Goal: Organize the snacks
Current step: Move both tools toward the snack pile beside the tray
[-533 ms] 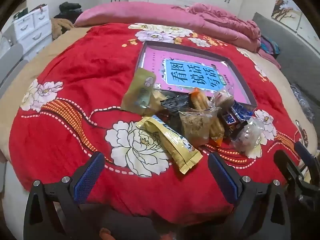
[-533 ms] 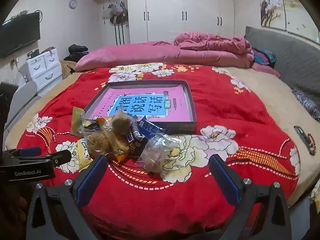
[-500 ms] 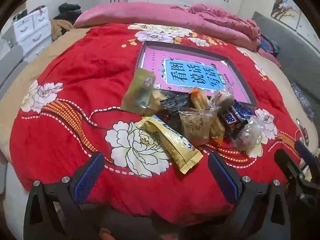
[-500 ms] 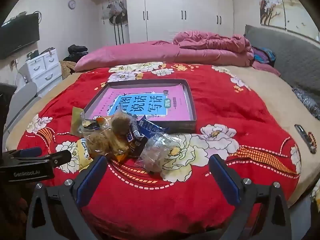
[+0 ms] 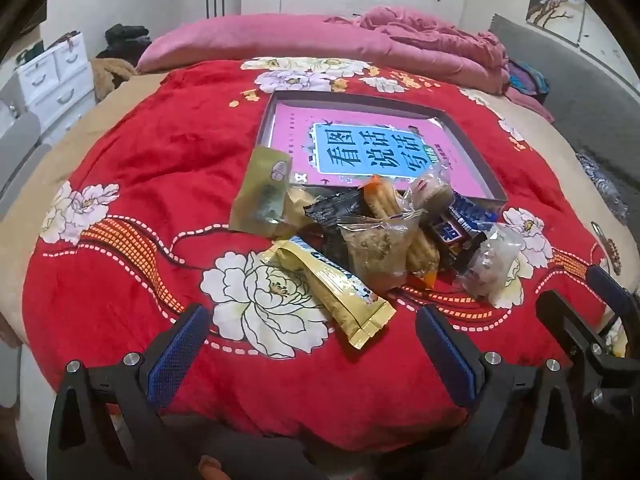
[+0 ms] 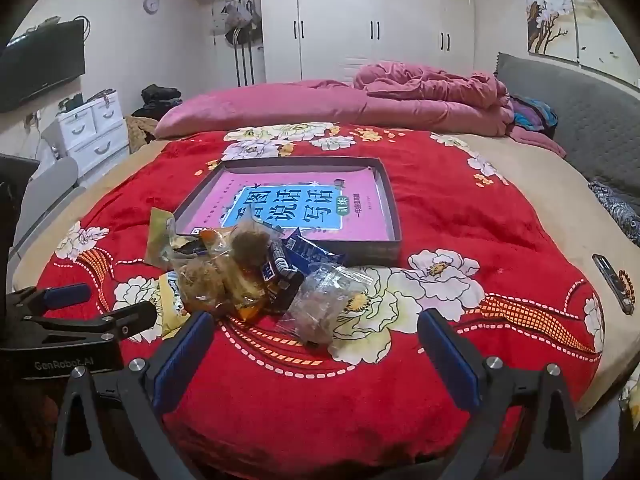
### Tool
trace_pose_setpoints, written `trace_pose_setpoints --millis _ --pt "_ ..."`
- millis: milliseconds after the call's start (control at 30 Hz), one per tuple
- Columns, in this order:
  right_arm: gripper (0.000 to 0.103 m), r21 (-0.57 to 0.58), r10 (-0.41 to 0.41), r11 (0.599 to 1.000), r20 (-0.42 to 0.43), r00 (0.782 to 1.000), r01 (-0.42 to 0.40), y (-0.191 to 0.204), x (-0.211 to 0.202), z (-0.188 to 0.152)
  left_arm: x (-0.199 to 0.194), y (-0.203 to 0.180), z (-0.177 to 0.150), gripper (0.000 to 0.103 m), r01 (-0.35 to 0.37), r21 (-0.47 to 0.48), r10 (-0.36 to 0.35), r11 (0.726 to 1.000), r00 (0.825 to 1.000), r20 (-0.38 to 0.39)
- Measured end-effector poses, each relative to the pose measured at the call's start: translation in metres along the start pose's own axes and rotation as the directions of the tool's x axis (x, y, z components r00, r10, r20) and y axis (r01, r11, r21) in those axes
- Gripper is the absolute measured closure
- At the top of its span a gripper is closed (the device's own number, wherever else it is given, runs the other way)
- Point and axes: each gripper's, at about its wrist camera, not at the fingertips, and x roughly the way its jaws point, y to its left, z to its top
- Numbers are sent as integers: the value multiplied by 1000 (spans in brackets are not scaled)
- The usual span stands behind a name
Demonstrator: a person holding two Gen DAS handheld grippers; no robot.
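A heap of snack packets lies on the red flowered blanket [image 5: 132, 184] in front of a shallow grey box [image 5: 348, 100] lined with a pink book. In the heap are a long gold packet [image 5: 340, 292], an olive pouch [image 5: 262, 196], a black wrapper [image 5: 336, 208], a clear bag of brown crumbs [image 5: 378, 248], dark blue bars [image 5: 460, 224] and a clear bag [image 5: 490, 268] at the right. My left gripper [image 5: 312, 340] hangs open near the blanket's front edge, short of the gold packet. My right gripper [image 6: 316, 348] is open too, with the clear bag [image 6: 324, 304] just beyond its fingers. Nothing is held.
A pink duvet [image 6: 360, 96] is piled at the far side of the bed. White drawers [image 6: 94, 128] stand at the left, a grey headboard [image 6: 580, 120] at the right. A small dark object and beads [image 6: 614, 284] lie on the beige sheet at the right edge.
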Motion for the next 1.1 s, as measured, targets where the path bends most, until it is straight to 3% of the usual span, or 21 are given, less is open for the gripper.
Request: trace_pose_setpoints --millis 1100 --pt "0 33 -11 999 -16 1000 12 -9 2 0 -3 0 0 1 -7 4 7 1000 1000 11"
